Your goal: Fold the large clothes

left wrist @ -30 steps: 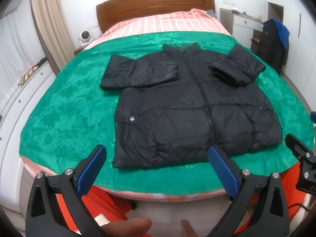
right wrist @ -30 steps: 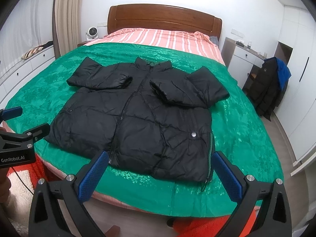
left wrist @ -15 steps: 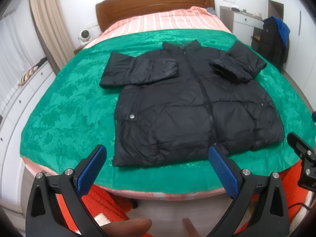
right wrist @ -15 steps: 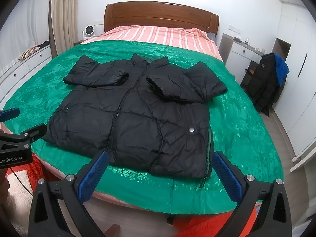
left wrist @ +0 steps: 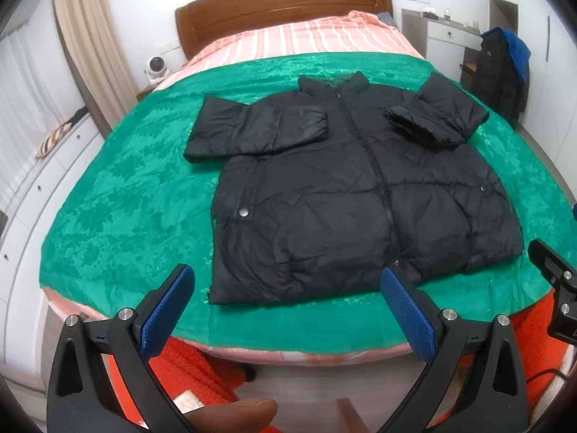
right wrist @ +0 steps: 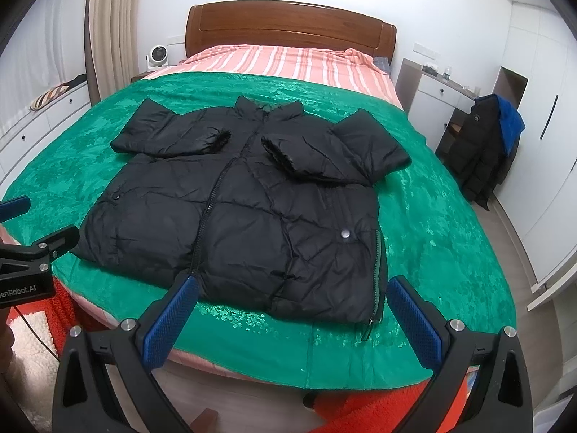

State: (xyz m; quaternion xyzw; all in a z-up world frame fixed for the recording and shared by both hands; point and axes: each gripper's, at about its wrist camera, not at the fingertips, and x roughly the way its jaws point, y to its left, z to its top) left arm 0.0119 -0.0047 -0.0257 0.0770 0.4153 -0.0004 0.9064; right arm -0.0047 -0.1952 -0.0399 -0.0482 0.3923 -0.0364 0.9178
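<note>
A black puffer jacket (left wrist: 342, 195) lies front up and zipped on the green bedspread (left wrist: 119, 195), both sleeves folded in across the chest. It also shows in the right wrist view (right wrist: 252, 213). My left gripper (left wrist: 285, 288) is open and empty, just short of the jacket's hem, over the bed's foot edge. My right gripper (right wrist: 288, 299) is open and empty, at the hem's right part. The right gripper shows at the right edge of the left wrist view (left wrist: 555, 274). The left gripper shows at the left edge of the right wrist view (right wrist: 32, 252).
A wooden headboard (right wrist: 288, 25) and striped pink sheet (right wrist: 281, 61) are at the far end. A dark coat with a blue hood (right wrist: 487, 144) hangs by a white dresser (right wrist: 429, 97) on the right. White drawers (left wrist: 21, 195) run along the left. A red rug (right wrist: 378, 411) lies below.
Both grippers have moved a little closer to the foot of the bed and the jacket's hem. The jacket has not moved.
</note>
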